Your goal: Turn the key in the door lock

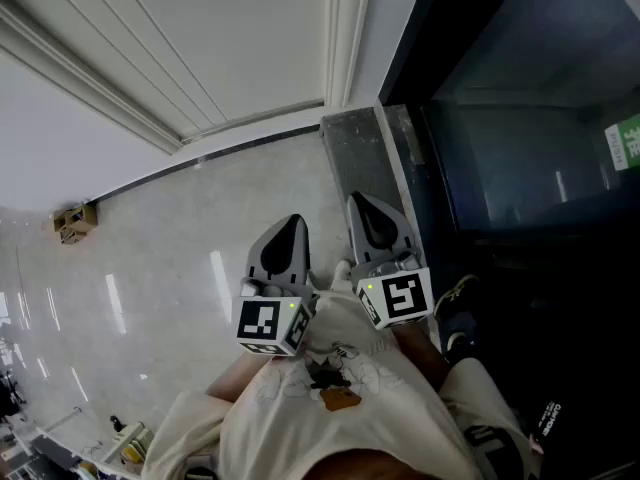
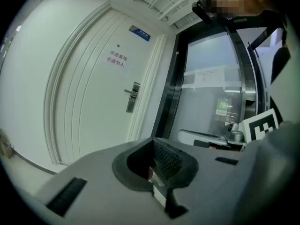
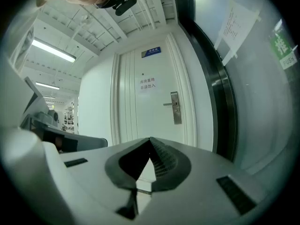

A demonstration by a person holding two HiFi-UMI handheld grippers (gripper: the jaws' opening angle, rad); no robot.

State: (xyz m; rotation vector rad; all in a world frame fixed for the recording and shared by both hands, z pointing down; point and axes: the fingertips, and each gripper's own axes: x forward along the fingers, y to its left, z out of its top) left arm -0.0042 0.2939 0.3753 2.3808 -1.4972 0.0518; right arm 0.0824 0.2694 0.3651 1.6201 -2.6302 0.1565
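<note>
The white door (image 3: 140, 111) is far away, straight ahead. Its lock (image 3: 175, 108) sits on the door's right side, under the handle. I cannot see a key from here; it is too small to tell.

The left claw (image 2: 153, 149) and the right claw (image 3: 150, 146) are side by side, near the person's chest. Both are pressed together. The right one holds nothing. A small pale bit shows in the left one, but I cannot tell what it is.

I think the job is only starting. Next, the person needs to go up to the door, reach a claw to the lock, pinch the key and twist it gently.
</note>
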